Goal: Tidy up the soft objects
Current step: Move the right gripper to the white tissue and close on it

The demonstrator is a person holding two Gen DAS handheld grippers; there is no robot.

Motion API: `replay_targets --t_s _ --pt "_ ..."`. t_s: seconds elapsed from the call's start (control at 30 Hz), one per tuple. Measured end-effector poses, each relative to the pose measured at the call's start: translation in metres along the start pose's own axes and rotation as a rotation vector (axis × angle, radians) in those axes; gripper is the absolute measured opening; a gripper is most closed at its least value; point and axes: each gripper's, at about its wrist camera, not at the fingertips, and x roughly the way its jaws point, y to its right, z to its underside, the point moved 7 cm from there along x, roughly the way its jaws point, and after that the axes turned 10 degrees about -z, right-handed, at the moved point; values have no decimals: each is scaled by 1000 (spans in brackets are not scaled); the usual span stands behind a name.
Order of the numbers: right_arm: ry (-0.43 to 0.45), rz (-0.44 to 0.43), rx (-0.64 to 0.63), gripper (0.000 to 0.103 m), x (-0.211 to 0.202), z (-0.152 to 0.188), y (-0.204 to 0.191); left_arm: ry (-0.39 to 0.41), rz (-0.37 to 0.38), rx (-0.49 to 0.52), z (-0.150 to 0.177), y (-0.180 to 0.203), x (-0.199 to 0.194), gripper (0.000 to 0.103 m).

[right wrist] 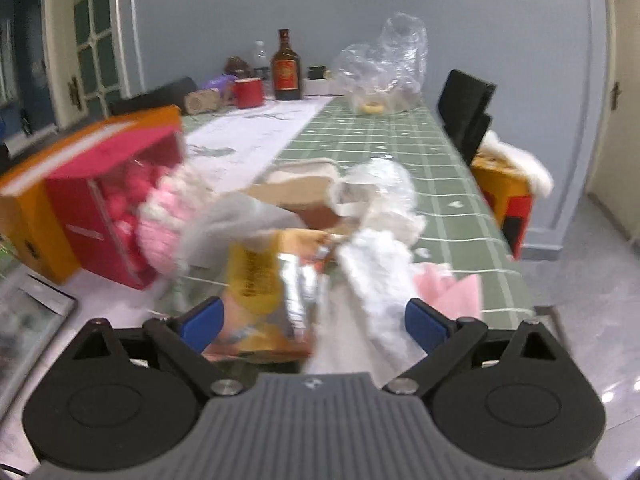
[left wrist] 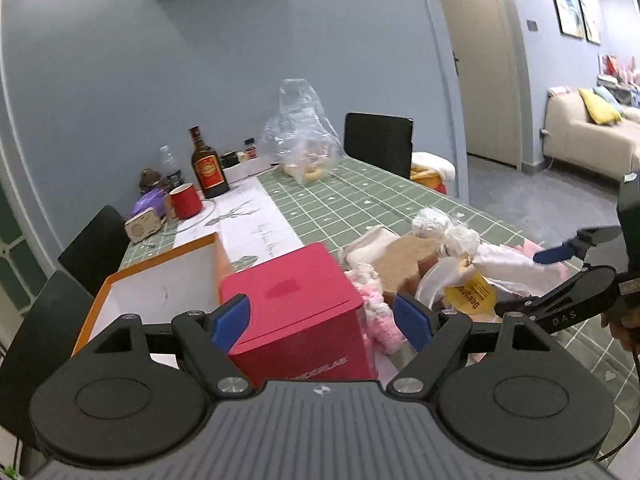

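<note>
The pile of soft objects lies on the green checked table, just right of the red box; expect light, limp items, so pinch a thick fold. Both the left gripper and right gripper stand apart, holding nothing; the pile sits directly ahead of the right one.

The left gripper tilts downward with its jaws spread wide, one blue pad on each side of the red box, neither pressing on it. The right gripper also points downward, jaws wide apart and holding nothing, well to the right of the red box. A hand grips its handle.
</note>
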Motion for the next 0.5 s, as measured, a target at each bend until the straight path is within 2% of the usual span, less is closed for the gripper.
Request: replay_targets --t_s 0.1,0.23,0.4,0.5 --pt "-40 13 14 100 9 6 8 -23 62 -21 -1 12 11 95" --pt "-58 0 -6 100 17 10 9 -48 122 -106 -4 16 19 95" --pt "-52 -26 25 100 10 11 15 -49 108 -89 -5 15 19 95" --pt "-21 -112 -14 100 -6 8 10 -52 96 -85 -5 14 17 95"
